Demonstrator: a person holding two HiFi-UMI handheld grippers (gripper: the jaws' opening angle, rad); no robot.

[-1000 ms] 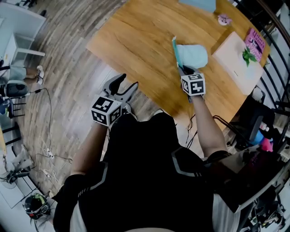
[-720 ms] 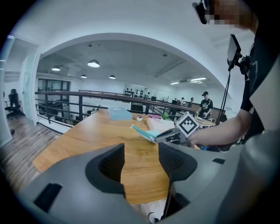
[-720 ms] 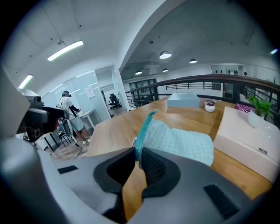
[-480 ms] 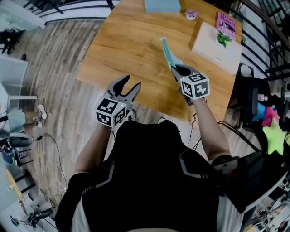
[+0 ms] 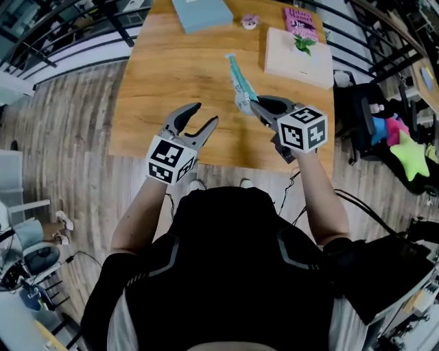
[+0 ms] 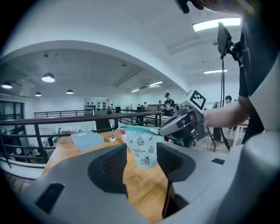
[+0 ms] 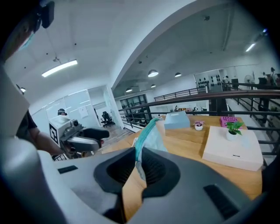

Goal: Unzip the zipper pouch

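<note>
Head view: nearest the person, off the table's (image 5: 171, 75) near edge, the left gripper (image 5: 204, 115) hangs in the air. Its jaws have just eased inward a little but stand wide, with nothing pressed between them. To its right, above the near right part of the table, the right gripper (image 5: 248, 104) has its jaws nearly together, clamped on one end of the zipper pouch (image 5: 235, 75).

The pouch is off the wood and held aloft. In the left gripper view the zipper pouch (image 6: 142, 151) dangles freely below its teal top edge, framed between the open jaws but touching neither. The right gripper view shows only a thin fold of fabric between the pads.

That narrow hold is the main risk. A tug along the zip could drag the fabric out of the pads and drop the pouch onto the table or past the near edge. Because it hangs loose, it may swing or twist as the left gripper comes in, so the jaws could close on cloth instead of the pull. I cannot tell for certain where the pull sits. If it is beside the clamped end, the right gripper could block its travel.

Along the far edge, well apart, lie a blue box (image 5: 201, 12), a white box with a plant (image 5: 288, 62) and a pink book (image 5: 300, 20).
</note>
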